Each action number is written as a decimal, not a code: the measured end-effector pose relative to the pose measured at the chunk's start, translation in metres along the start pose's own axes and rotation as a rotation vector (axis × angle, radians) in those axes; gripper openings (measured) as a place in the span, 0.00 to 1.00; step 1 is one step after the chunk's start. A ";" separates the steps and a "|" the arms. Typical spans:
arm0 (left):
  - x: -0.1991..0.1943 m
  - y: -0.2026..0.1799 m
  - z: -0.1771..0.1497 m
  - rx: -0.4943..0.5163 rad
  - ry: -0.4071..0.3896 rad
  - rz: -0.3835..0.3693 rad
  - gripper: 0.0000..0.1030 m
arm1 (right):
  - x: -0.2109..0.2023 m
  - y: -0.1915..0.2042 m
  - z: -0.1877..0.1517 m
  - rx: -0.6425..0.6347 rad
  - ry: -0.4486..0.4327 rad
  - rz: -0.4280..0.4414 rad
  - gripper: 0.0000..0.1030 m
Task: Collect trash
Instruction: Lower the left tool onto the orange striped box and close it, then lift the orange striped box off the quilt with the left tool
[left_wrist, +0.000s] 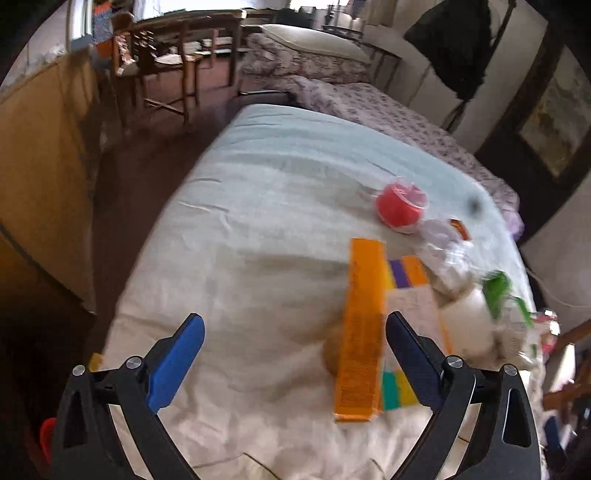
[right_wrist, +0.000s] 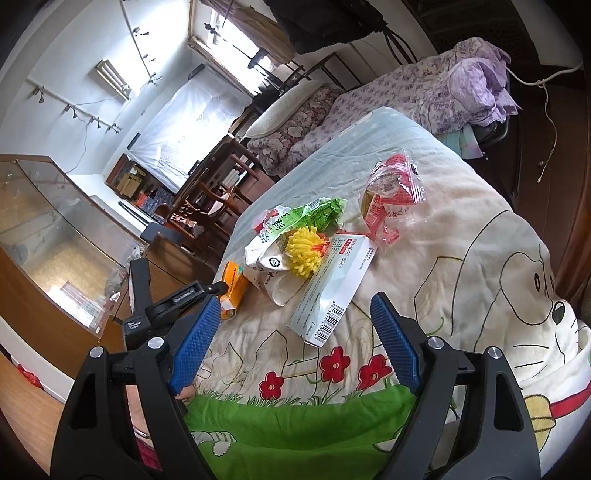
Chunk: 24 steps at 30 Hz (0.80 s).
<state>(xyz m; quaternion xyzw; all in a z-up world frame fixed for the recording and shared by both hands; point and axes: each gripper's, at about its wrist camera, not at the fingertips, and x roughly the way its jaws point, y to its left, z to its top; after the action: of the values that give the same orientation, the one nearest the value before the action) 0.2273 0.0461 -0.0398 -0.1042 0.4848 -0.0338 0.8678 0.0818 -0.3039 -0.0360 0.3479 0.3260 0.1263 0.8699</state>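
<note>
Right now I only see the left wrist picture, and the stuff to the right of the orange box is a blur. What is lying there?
Observer: A white and green snack bag, with a yellow fuzzy pompom resting on it.
Operator: Anything else I'm missing?
Observer: A white box with a barcode lies touching that bag, just ahead of the right gripper.
Operator: Is that gripper holding something?
Observer: No, its jaws stand wide open and grip nothing, above a quilt printed with a cartoon dog.
</note>
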 end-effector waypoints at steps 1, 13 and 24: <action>0.000 0.001 0.001 0.006 0.006 -0.037 0.93 | 0.000 0.000 0.000 -0.001 0.000 0.000 0.78; -0.003 -0.081 -0.032 0.330 -0.041 -0.049 0.94 | 0.001 -0.001 0.002 0.003 0.007 0.003 0.78; 0.003 -0.052 -0.024 0.240 -0.011 -0.057 0.66 | 0.001 -0.001 0.002 0.005 0.006 0.004 0.78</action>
<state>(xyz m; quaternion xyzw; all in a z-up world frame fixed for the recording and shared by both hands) 0.2110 -0.0090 -0.0436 -0.0134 0.4691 -0.1156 0.8754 0.0839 -0.3049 -0.0365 0.3502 0.3284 0.1284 0.8677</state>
